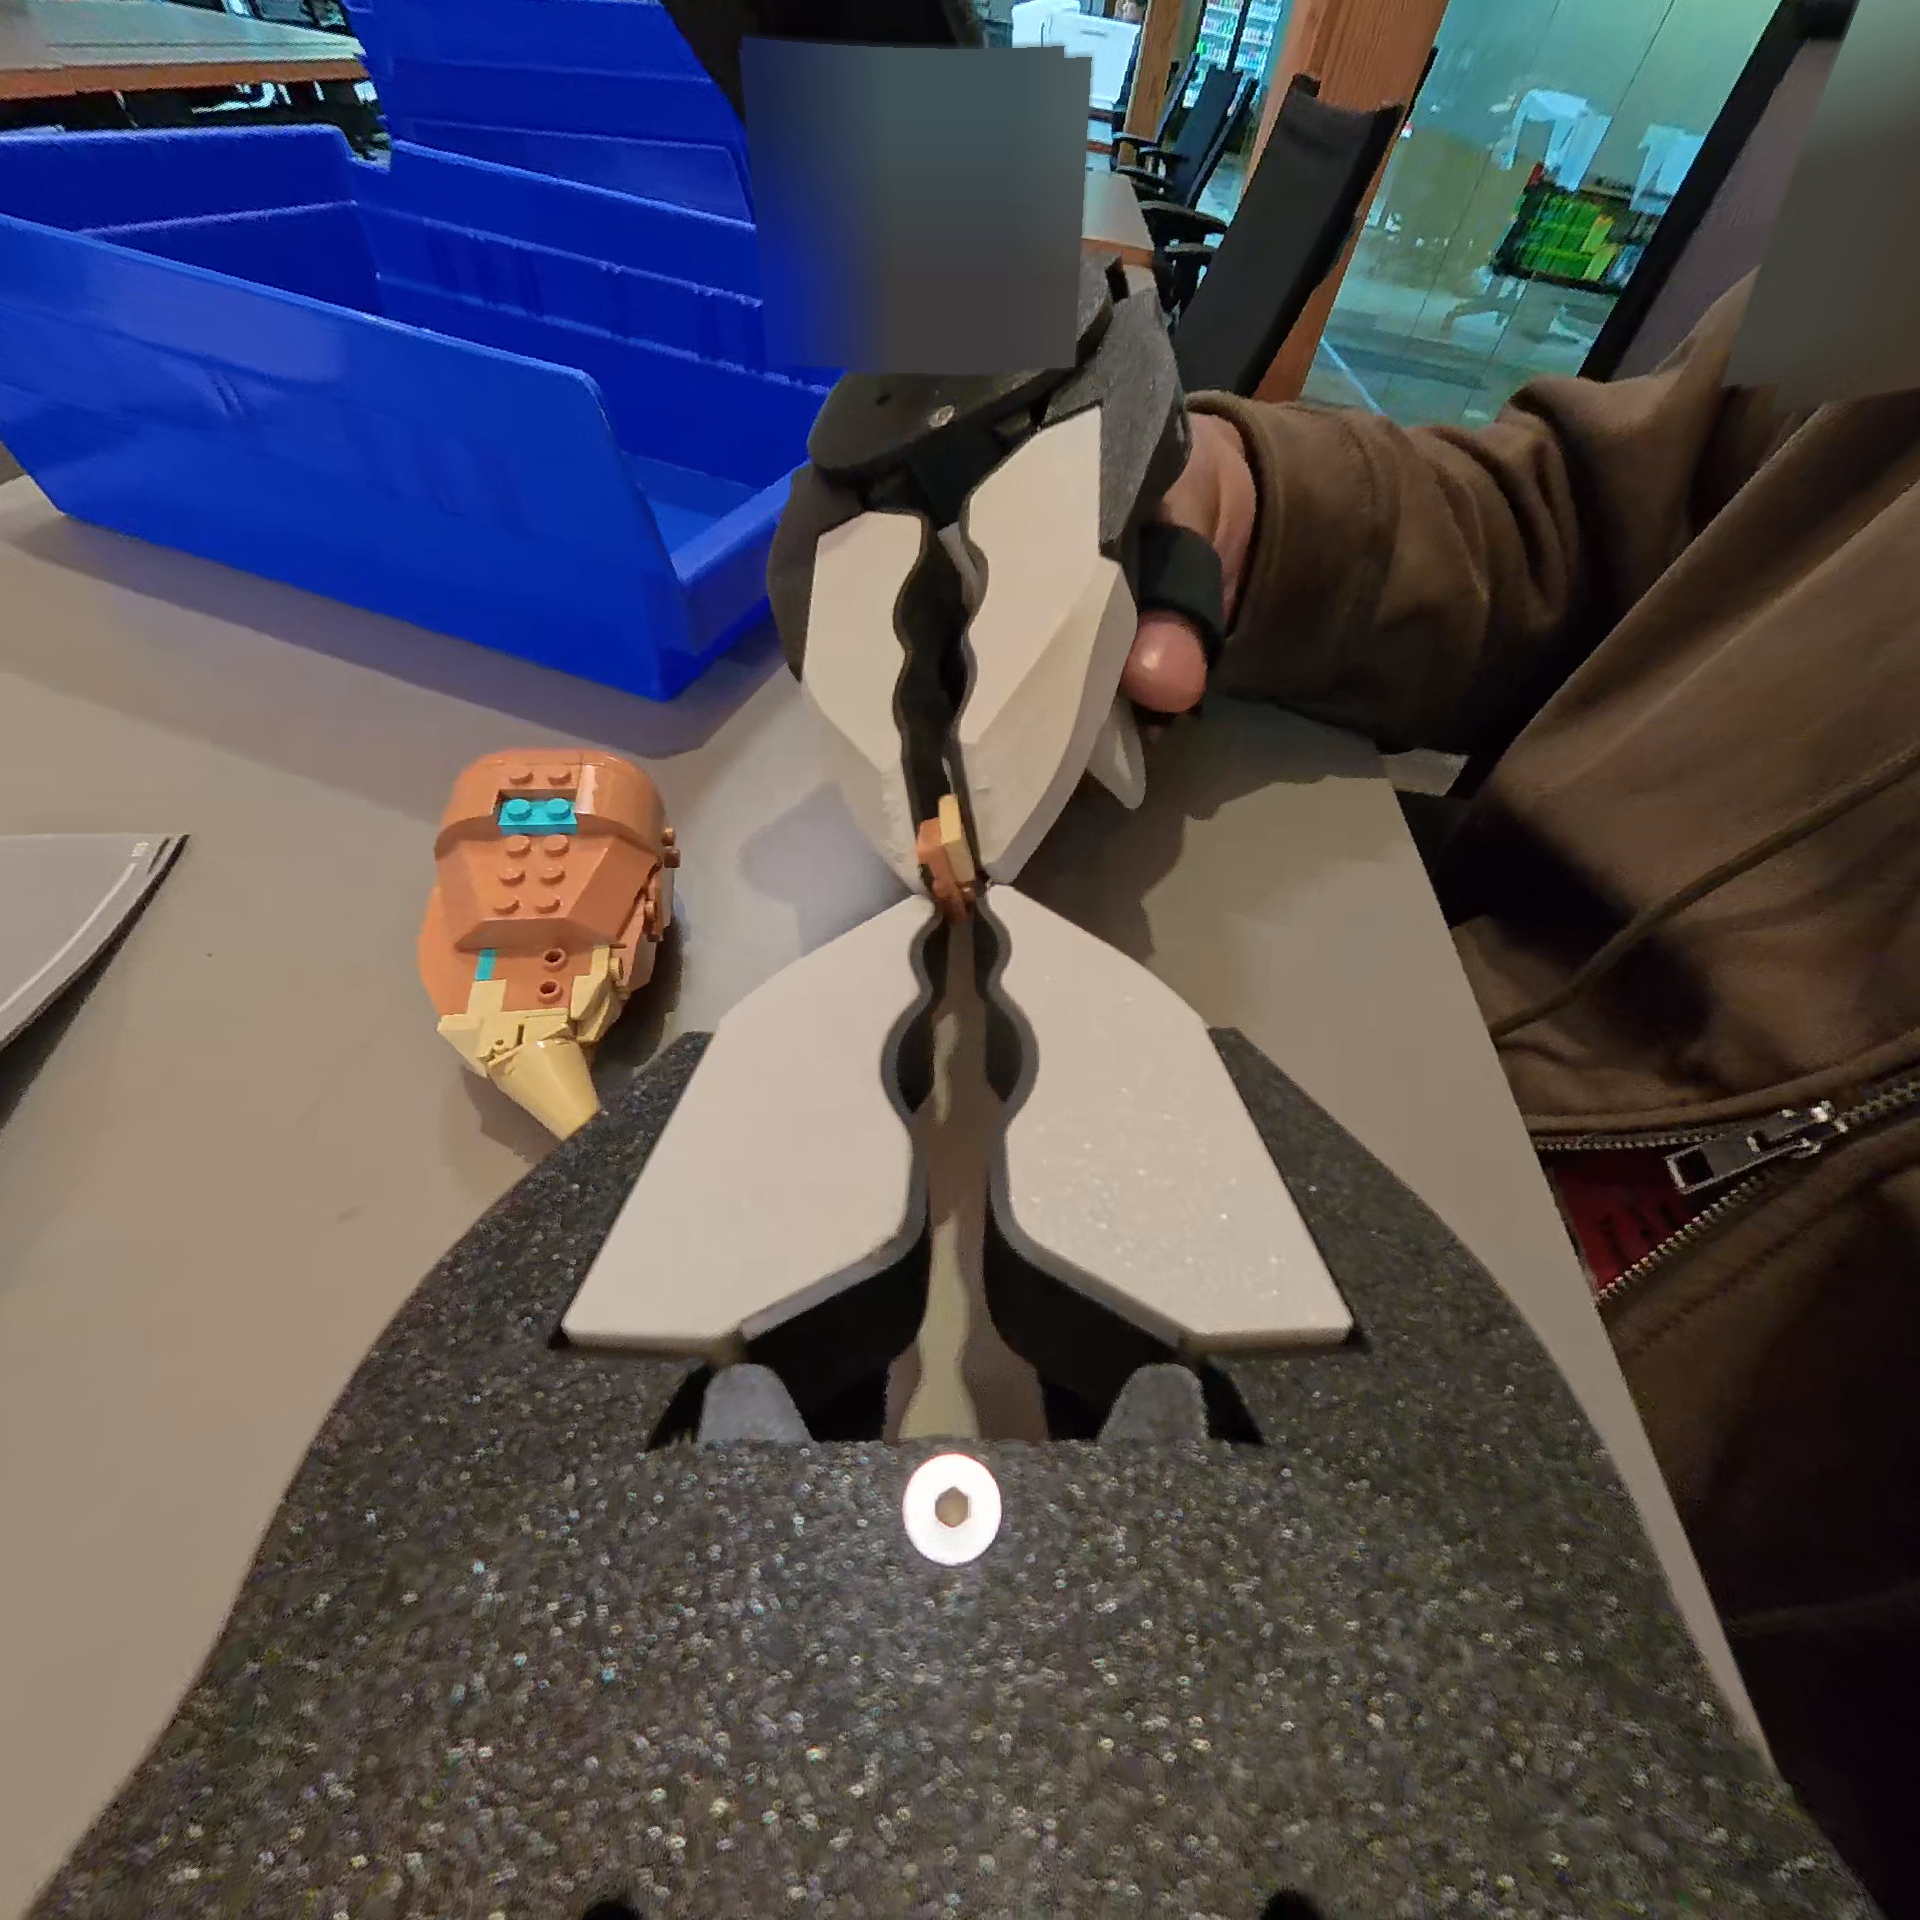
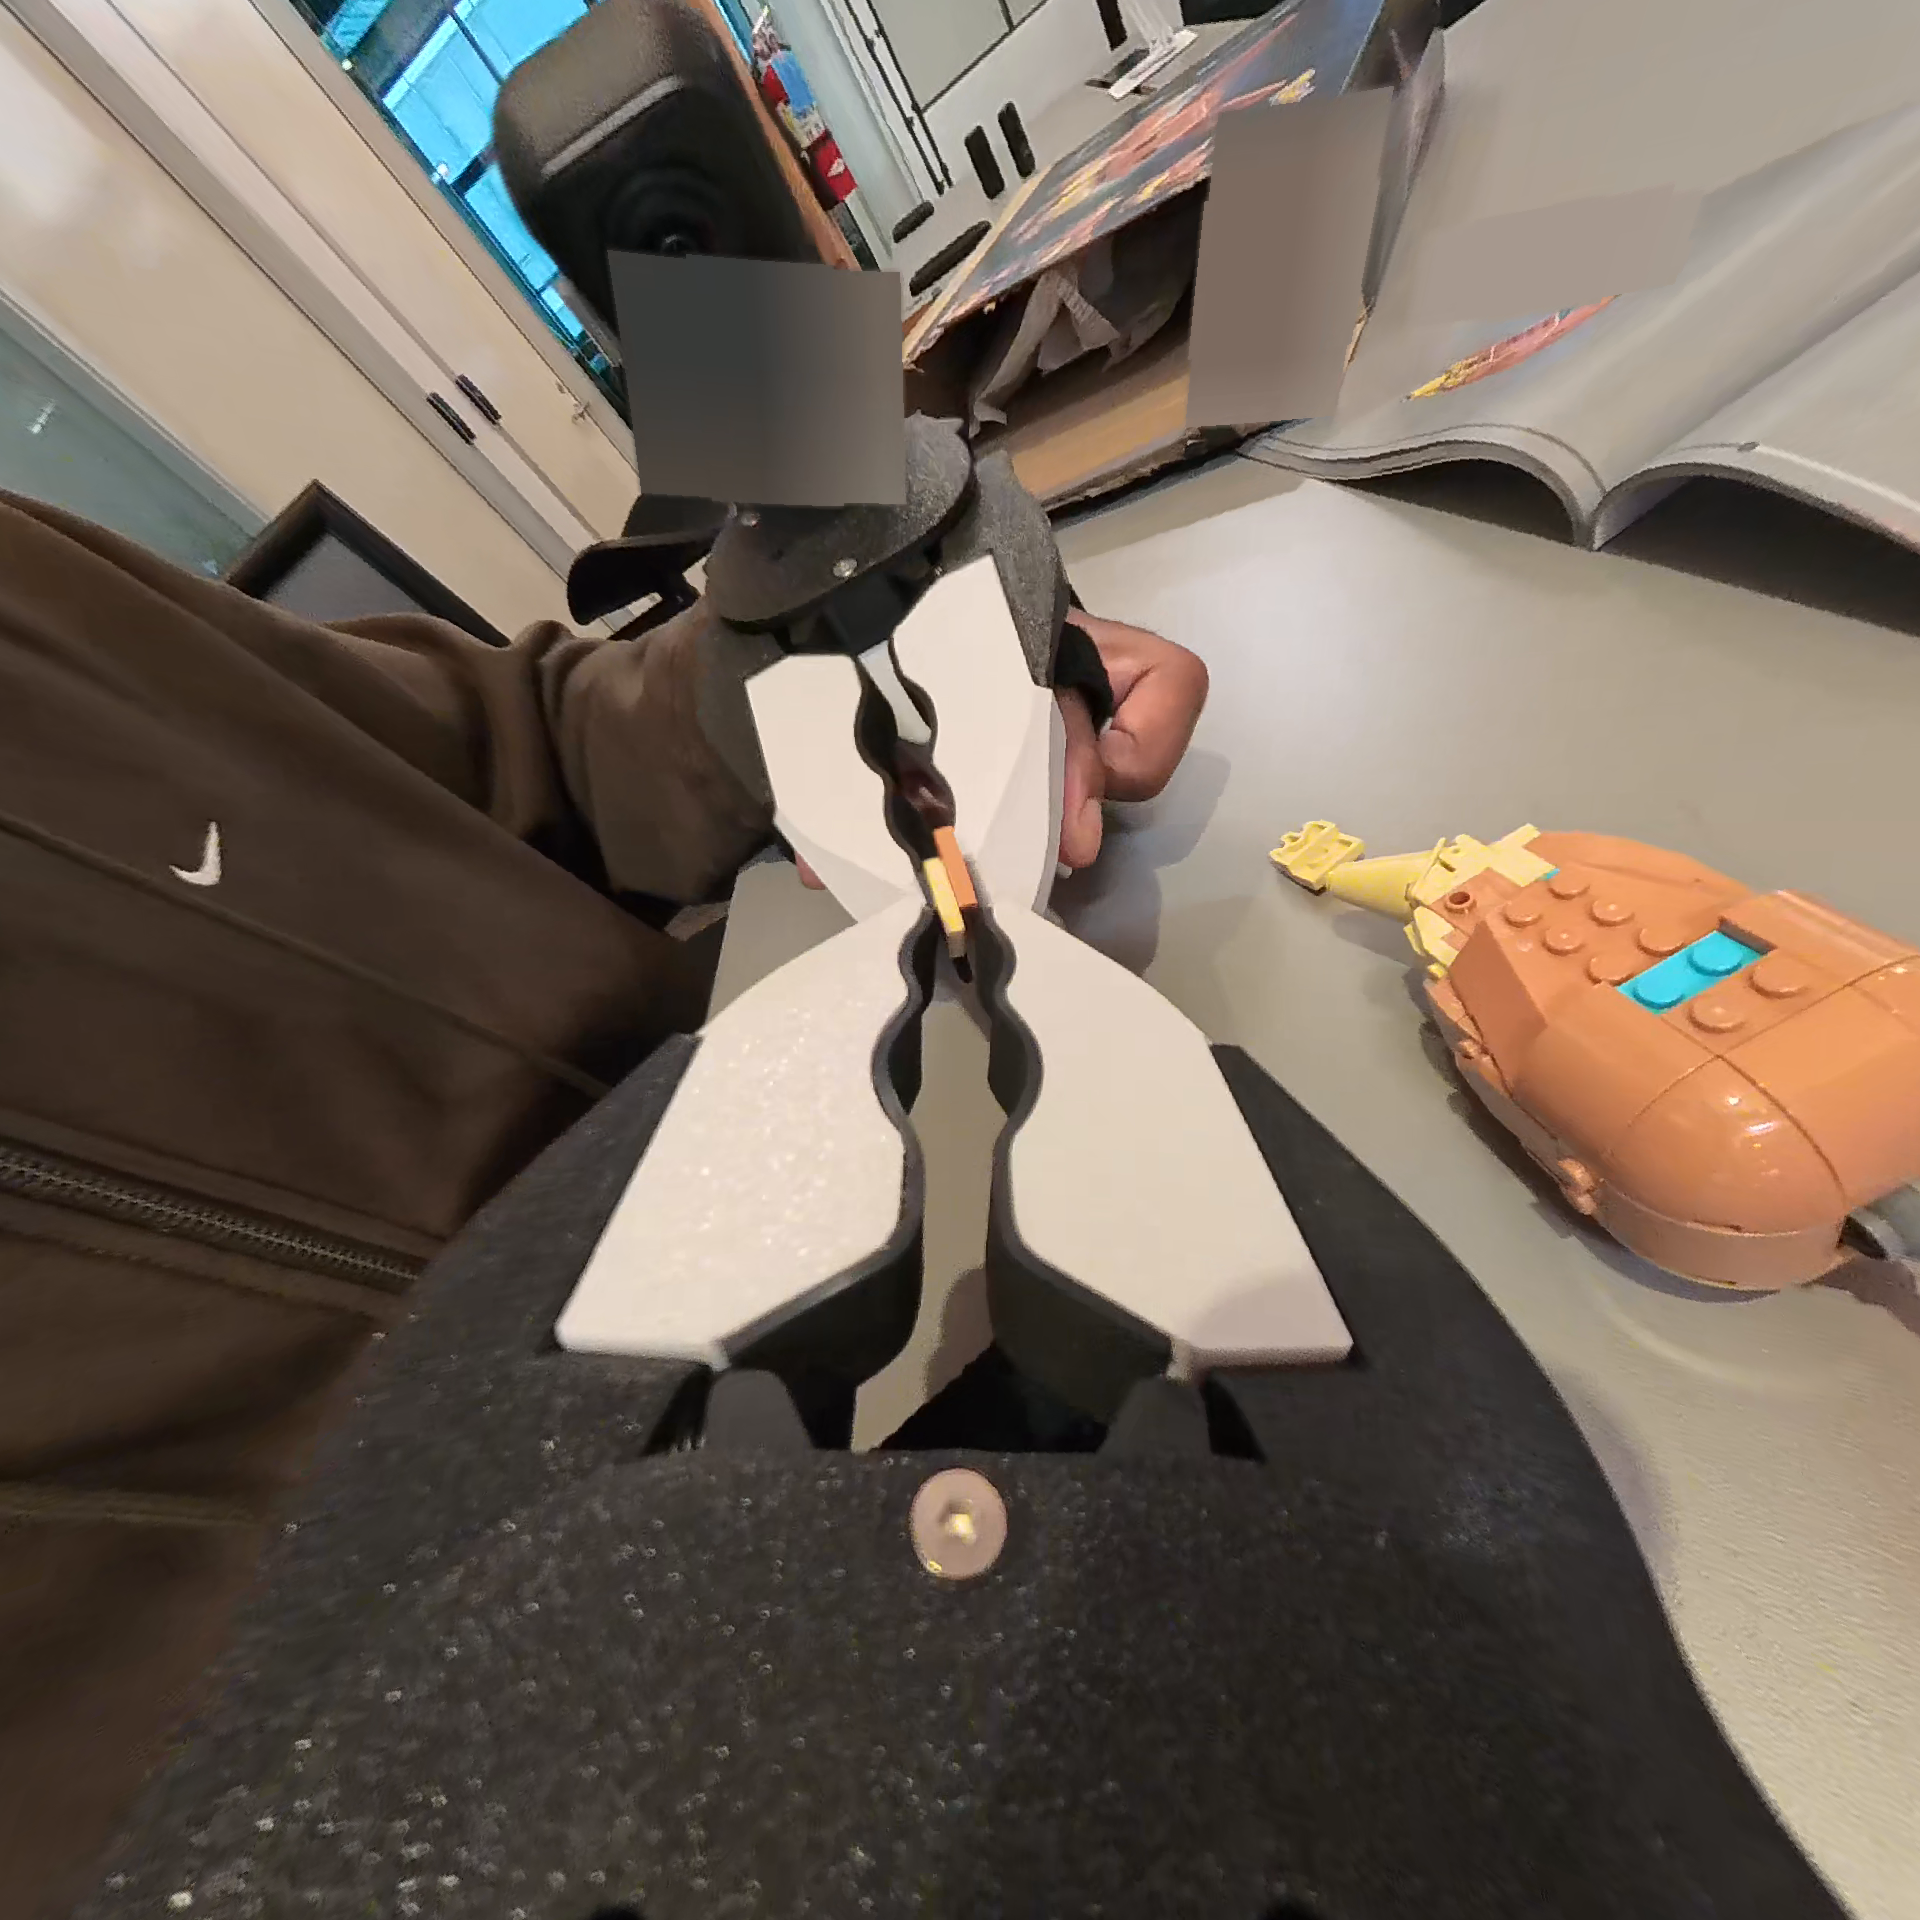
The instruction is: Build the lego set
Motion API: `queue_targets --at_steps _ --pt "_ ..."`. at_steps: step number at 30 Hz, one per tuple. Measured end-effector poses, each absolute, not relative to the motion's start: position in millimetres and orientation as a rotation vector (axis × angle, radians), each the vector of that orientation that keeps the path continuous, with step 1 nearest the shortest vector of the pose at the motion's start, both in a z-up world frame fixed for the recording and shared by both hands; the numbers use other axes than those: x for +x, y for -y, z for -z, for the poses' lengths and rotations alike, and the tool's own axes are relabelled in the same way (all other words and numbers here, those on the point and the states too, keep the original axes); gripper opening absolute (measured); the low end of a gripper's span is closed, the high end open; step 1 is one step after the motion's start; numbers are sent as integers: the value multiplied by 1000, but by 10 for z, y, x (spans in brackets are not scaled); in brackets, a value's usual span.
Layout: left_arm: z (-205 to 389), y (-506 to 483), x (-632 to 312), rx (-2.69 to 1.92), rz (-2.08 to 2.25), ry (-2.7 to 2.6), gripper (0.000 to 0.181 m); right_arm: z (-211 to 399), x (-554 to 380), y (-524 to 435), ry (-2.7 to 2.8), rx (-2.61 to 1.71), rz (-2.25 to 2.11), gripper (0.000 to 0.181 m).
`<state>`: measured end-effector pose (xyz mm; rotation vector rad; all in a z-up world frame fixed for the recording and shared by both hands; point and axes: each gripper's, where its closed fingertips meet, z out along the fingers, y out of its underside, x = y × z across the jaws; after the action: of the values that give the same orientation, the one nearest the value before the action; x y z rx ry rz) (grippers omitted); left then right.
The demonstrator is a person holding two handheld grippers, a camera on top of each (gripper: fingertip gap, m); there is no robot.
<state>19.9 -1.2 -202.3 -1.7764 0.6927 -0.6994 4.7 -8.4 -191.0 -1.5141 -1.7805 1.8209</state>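
Observation:
My left gripper and right gripper meet tip to tip above the grey table. Between them is a small stack of brown and tan plates, pinched from opposite ends by both. The right wrist view shows the same stack, orange and tan, between my right gripper and the left gripper. Both jaws stand nearly closed on it. The brown Lego model with a teal plate and tan cone tip lies on the table to the left; it also shows in the right wrist view.
Blue plastic bins stand at the back left. An open instruction booklet and a cardboard box lie beyond the model. A dark sheet lies at the left edge. The person's brown hoodie is close on the right. My left and right fingertips are right by each other.

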Motion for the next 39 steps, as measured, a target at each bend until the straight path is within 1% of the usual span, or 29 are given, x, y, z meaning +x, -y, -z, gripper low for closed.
queue_targets --at_steps 1,4,8,10,12,16,20,26,33,39 --pt "2012 11 204 -1774 720 -680 4 1901 48 81 1778 -1509 -1822 7" --pt "1973 -9 205 -1758 741 -641 4 1864 48 65 1757 -1507 -1832 9" --pt "1931 -37 197 -1734 717 -600 3 1822 56 55 1738 -1500 -1815 19" --pt "1902 -60 173 -1720 695 -563 3 1814 41 19 1713 -1507 -1752 25" --pt "1887 -90 140 -1713 645 -525 3 1793 6 -40 1666 -1506 -1651 28" --pt "1878 -137 103 -1703 477 -494 3 1733 -45 -83 1586 -1502 -1489 28" --pt "1882 -150 96 -1696 302 -524 3 1692 -61 -63 1565 -1477 -1417 28" --pt "1852 -145 97 -1660 145 -579 3 1674 -32 -53 1616 -1413 -1336 15" --pt "1841 -130 114 -1621 -5 -645 3 1680 13 -25 1683 -1364 -1270 15" --pt "1794 -121 132 -1585 28 -628 4 1637 24 -14 1670 -1330 -1307 15"
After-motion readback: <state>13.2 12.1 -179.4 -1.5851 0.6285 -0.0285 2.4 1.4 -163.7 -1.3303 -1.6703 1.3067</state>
